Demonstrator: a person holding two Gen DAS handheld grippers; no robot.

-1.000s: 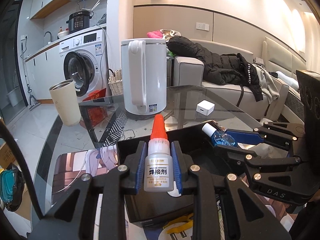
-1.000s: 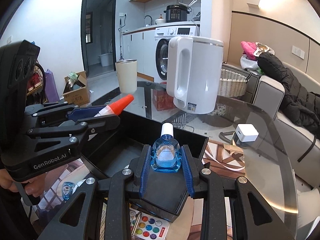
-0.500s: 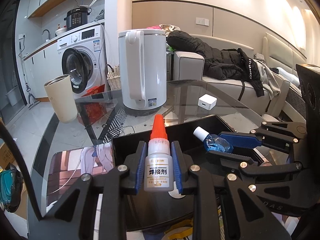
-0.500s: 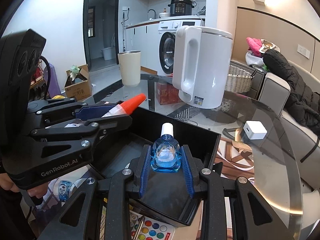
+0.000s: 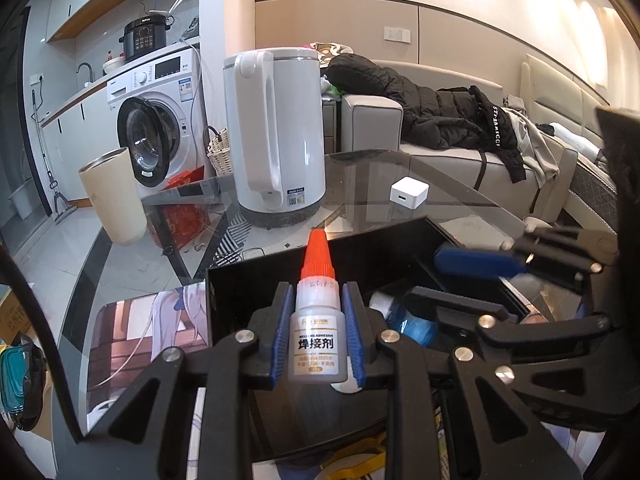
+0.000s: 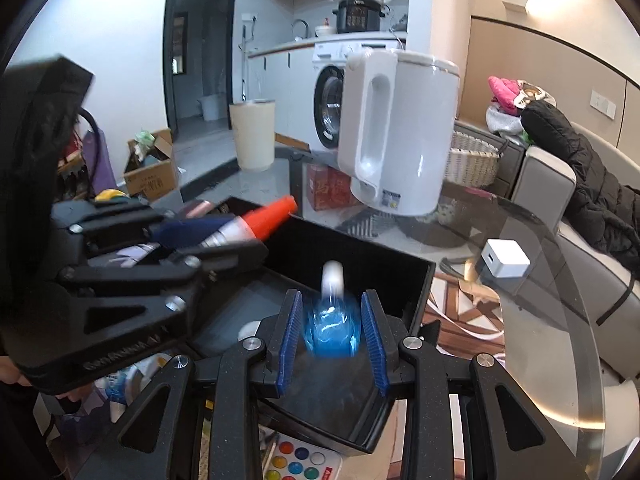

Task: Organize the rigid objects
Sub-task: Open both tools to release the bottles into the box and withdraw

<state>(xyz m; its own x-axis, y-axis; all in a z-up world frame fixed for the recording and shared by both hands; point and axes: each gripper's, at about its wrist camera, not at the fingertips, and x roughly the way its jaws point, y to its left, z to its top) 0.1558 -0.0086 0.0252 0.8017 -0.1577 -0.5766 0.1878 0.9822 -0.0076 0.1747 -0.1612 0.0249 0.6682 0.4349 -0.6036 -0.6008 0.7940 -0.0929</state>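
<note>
Jaws of the left gripper (image 5: 318, 336) pinch a glue bottle (image 5: 317, 340) upright above the black box (image 5: 280, 276). Further right, the right gripper (image 6: 332, 336) has spread its jaws, and the blurred blue bottle (image 6: 331, 330) sits between them over the box, apparently being dropped in. Judging from this, the glue goes in next: lower it, then release.

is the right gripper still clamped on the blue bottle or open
Open: the right gripper has gaps between its blue pads and the motion-blurred blue bottle.
</note>
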